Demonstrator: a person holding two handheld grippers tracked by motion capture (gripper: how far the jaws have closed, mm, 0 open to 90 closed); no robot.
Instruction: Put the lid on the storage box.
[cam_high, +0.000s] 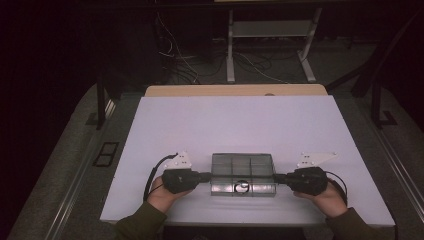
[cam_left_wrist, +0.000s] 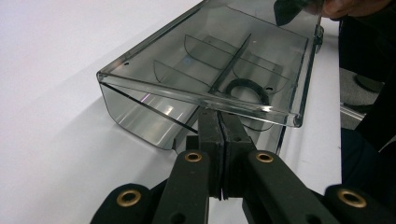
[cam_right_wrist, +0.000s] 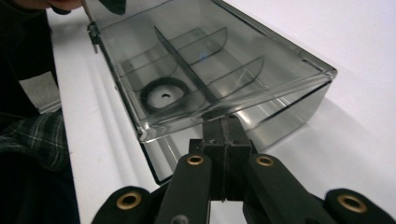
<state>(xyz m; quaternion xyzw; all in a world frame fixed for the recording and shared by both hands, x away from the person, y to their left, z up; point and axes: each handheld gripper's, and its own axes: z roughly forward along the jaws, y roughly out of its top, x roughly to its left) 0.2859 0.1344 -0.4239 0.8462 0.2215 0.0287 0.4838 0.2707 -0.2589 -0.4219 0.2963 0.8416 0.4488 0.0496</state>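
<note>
Compartment box (cam_high: 243, 174), smoky clear plastic w/ dividers, sits at the near-centre of the white table (cam_high: 235, 125), close to the person's edge. A black ring (cam_high: 242, 186) lies in its front middle compartment, just a bit nearer than the box centre.

L gripper (cam_high: 209, 176) is at the box's left end, R gripper (cam_high: 276, 178) at its right end, both pointing inward. In the left gripper view the jaws are pressed together, tips tucked under the lid's (cam_left_wrist: 205, 65) rim at that end; in the right gripper view the same: jaws together, tips under the lid's overhang. Neither is clamped on anything, from what shows; tips seem to touch or sit just below the lid edge, can't tell exact contact.

Progress, as I judge it: approx. early-mid. Both tools are positioned at the ends, the lid looks slightly raised off the base (cam_left_wrist: 140, 121) at the left end (gap visible), but it still covers the compartments. Left to do: lift or swing the lid fully open, presumably to get at the ring.

Farther back, the table is bare; beyond it a wooden edge (cam_high: 235, 90), then cables and a metal stand (cam_high: 270, 45) on the dark floor.
</note>
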